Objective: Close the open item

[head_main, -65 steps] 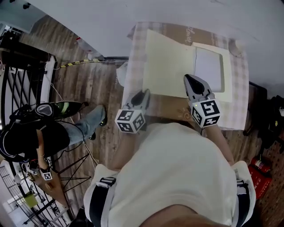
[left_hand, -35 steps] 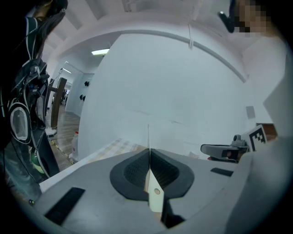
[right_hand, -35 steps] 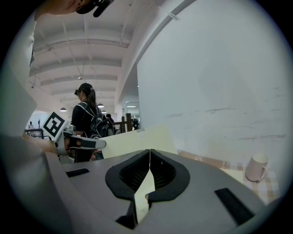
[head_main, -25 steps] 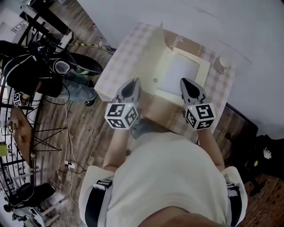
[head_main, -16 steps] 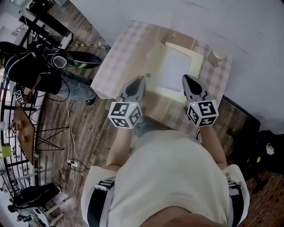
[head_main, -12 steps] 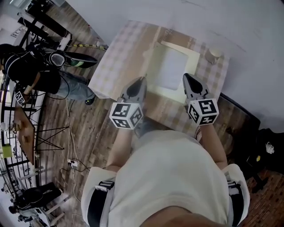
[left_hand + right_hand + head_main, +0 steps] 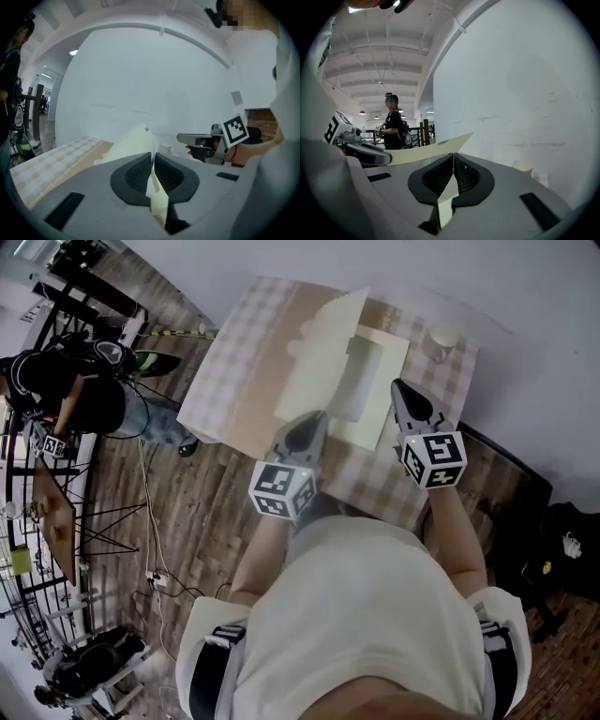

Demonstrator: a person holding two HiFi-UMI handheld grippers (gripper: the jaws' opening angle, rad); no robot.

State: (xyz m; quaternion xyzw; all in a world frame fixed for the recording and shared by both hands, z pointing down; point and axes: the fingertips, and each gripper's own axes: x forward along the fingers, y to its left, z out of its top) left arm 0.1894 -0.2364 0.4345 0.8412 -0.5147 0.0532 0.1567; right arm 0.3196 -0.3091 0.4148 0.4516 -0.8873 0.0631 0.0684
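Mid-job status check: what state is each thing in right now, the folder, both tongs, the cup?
folder cover: lifted off the base, partway open.
folder base: lying flat on the checked table.
left tongs: shut on the folder cover's near edge.
right tongs: shut, apparently pinching the folder base's right edge.
cup: upright near the far corner, apart from the folder.

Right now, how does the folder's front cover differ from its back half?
The front cover stands tilted up, pinched in the left gripper; the back half lies flat on the checked tablecloth. The front cover's face is plain cream, while the back half frames a paler panel. Both are cream.
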